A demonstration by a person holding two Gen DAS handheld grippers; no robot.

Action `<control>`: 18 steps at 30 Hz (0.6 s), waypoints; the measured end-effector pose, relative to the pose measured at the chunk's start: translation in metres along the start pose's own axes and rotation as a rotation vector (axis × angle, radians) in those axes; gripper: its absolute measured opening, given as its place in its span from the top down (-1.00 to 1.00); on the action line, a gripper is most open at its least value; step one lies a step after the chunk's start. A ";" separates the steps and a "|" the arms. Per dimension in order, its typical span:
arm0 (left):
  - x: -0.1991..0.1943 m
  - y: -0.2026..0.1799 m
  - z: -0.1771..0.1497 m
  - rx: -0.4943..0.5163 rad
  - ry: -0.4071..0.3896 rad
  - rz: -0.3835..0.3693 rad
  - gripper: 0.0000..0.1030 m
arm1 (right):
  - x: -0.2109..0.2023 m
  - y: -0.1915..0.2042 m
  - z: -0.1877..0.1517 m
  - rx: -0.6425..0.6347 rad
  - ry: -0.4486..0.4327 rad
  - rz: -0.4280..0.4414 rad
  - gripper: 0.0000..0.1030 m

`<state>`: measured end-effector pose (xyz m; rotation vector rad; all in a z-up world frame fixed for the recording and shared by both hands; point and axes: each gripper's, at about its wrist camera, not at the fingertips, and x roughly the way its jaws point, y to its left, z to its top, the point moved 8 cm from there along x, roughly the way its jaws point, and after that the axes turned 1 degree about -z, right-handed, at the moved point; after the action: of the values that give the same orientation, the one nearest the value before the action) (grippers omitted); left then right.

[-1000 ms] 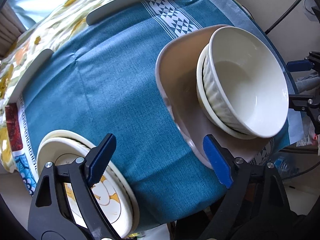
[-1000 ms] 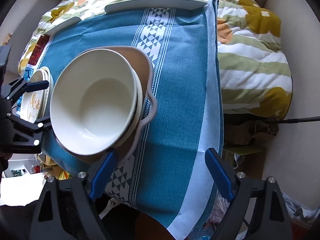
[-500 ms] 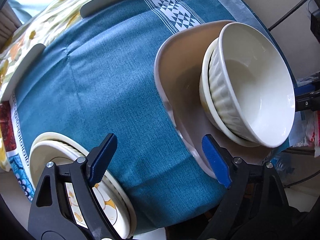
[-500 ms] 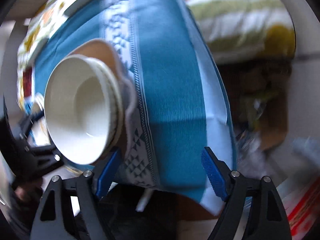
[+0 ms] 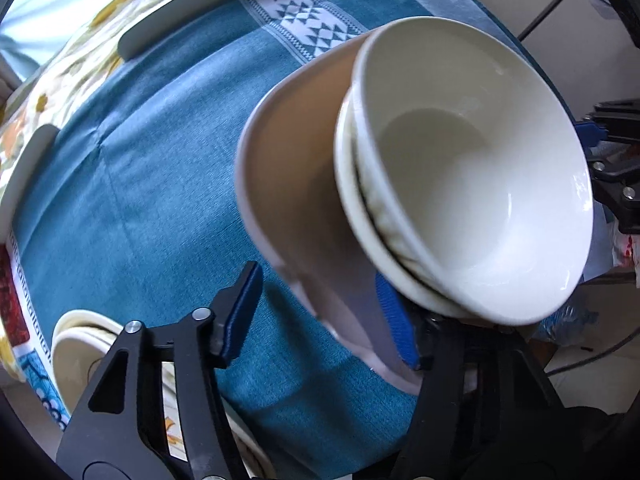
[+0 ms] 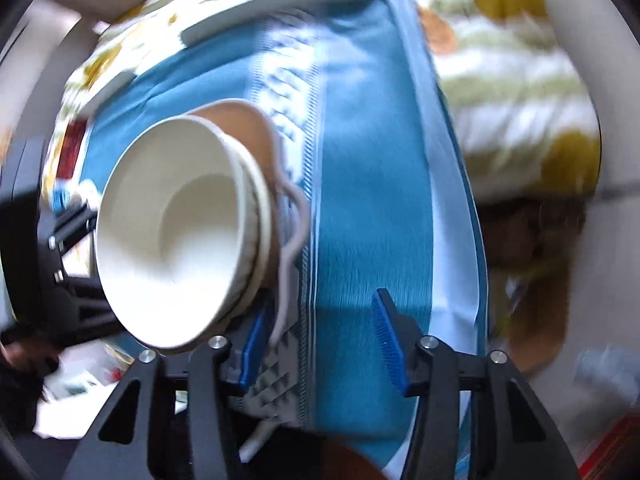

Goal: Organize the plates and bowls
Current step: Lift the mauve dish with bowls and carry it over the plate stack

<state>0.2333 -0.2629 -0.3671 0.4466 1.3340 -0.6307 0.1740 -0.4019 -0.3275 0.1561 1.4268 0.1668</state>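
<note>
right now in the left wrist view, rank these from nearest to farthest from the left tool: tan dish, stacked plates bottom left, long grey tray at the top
1. Tan dish, right of centre; its edge sits between the fingers of the left tool.
2. Stacked plates, bottom left, partly behind the left finger.
3. Long grey tray, at the top, across the blue cloth.

white bowls (image 5: 472, 168), beige dish (image 5: 296, 184), teal cloth (image 5: 152, 168)

A glossy white bowl (image 5: 476, 168) sits nested in a second, ribbed white bowl (image 5: 352, 196); both rest on the right part of a beige plate (image 5: 296, 184) with a handle. Near left, a stack of cream plates (image 5: 76, 344) with a yellow pattern lies flat.
</note>
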 end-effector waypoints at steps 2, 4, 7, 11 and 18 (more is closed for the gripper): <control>0.001 -0.001 0.001 0.011 -0.011 -0.002 0.11 | 0.004 0.004 0.002 -0.039 -0.017 0.035 0.33; 0.002 -0.001 0.002 0.019 -0.024 0.002 0.13 | 0.006 0.004 0.006 -0.062 -0.037 0.047 0.33; 0.003 -0.005 0.003 0.028 -0.041 -0.007 0.27 | 0.011 0.005 0.012 -0.091 -0.082 0.050 0.34; 0.005 -0.011 0.005 0.027 -0.046 -0.019 0.49 | 0.020 0.011 0.025 -0.115 -0.130 0.075 0.45; 0.004 -0.002 0.006 -0.102 -0.072 -0.058 0.61 | 0.035 0.030 0.029 -0.210 -0.126 0.057 0.82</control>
<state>0.2366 -0.2689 -0.3693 0.3012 1.3080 -0.6180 0.2070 -0.3653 -0.3508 0.0336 1.2713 0.3462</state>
